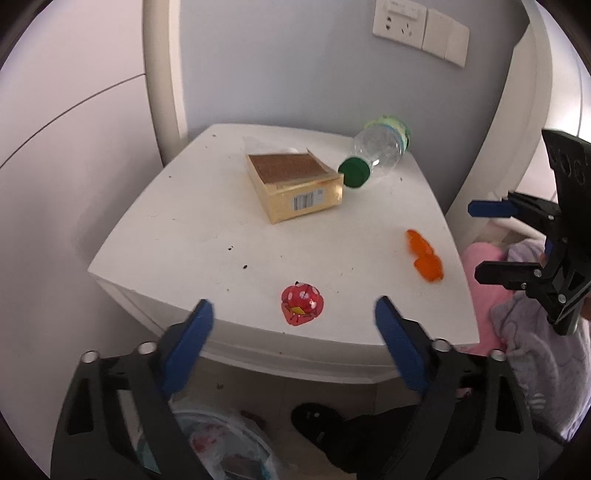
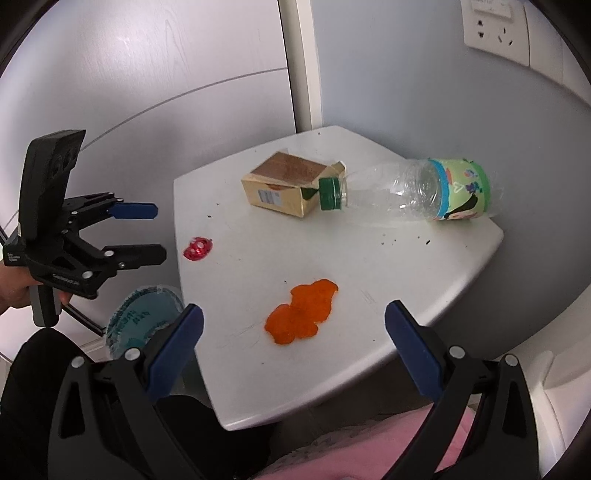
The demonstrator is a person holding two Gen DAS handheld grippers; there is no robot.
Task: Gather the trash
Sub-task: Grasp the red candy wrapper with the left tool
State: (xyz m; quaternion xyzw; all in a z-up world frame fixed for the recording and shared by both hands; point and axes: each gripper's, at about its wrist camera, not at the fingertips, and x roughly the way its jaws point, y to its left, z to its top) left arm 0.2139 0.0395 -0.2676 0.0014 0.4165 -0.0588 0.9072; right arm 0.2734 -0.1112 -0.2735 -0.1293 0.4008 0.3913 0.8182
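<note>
On a small white table (image 1: 177,236) (image 2: 424,280) lie a red wrapper (image 1: 301,303) (image 2: 198,249), an orange wrapper (image 1: 424,254) (image 2: 303,312), a tan carton (image 1: 295,184) (image 2: 284,188) and an empty plastic bottle (image 1: 376,151) (image 2: 417,192) on its side with a green cap. My left gripper (image 1: 295,319) (image 2: 157,232) hovers open at the near table edge, the red wrapper just ahead between its blue pads (image 1: 192,343). My right gripper (image 2: 293,321) (image 1: 476,240) is open over the front edge, the orange wrapper just ahead of it. Neither holds anything.
A bin with a clear liner (image 1: 221,443) (image 2: 144,317) stands on the floor below the table's near-left side. Pink and grey bedding (image 1: 517,317) (image 2: 369,450) lies to the right. A wall with sockets (image 1: 399,22) backs the table. Dark crumbs dot the tabletop.
</note>
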